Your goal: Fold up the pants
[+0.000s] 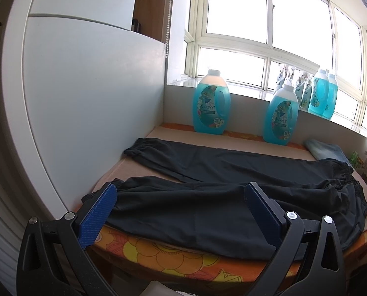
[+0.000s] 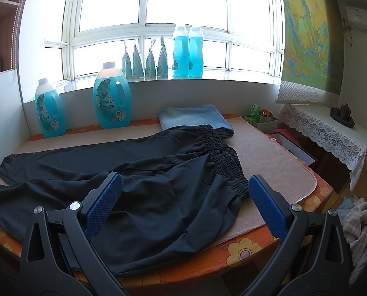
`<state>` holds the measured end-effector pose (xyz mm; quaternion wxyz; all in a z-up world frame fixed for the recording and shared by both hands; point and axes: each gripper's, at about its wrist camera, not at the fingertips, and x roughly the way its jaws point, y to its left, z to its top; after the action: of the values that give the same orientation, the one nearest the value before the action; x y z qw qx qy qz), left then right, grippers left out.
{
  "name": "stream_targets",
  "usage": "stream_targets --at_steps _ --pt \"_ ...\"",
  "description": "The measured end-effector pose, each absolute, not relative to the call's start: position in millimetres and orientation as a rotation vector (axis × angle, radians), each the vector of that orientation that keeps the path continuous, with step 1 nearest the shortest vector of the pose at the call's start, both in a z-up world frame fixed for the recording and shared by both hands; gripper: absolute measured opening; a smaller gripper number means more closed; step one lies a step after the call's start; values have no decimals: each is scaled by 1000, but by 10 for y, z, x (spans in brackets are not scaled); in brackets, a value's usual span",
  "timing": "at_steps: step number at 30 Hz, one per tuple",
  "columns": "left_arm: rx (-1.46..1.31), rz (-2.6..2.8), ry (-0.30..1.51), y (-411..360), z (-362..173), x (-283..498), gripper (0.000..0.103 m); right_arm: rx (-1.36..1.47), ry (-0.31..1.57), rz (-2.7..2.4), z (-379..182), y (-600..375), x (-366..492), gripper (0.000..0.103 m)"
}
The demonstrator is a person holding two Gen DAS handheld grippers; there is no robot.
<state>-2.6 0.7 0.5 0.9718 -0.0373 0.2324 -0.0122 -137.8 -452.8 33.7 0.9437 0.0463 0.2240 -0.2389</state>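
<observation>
Pants (image 2: pixel 139 177) overhanging table's (image 2: pixel 270 244) near edge, both hand-held grippers (image 1: pixel 181 197) (image 2: pixel 186 187) agape, empty.

Black pants (image 2: pixel 144 180) lie on an orange flowered tablecloth (image 2: pixel 245 249) near blue bottles (image 2: pixel 112 108)

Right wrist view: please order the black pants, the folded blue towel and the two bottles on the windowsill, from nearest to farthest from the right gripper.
1. Black pants: directly ahead of the open right gripper.
2. Folded blue towel: behind the waistband.
3. Two bottles on the windowsill: at the window.
</observation>
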Motion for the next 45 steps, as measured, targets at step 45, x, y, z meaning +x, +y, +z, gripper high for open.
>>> stream_targets --at_steps 45 --pt "16 4 538 357 -138 623 84 -84 520 -128 274 -4182 -289 103"
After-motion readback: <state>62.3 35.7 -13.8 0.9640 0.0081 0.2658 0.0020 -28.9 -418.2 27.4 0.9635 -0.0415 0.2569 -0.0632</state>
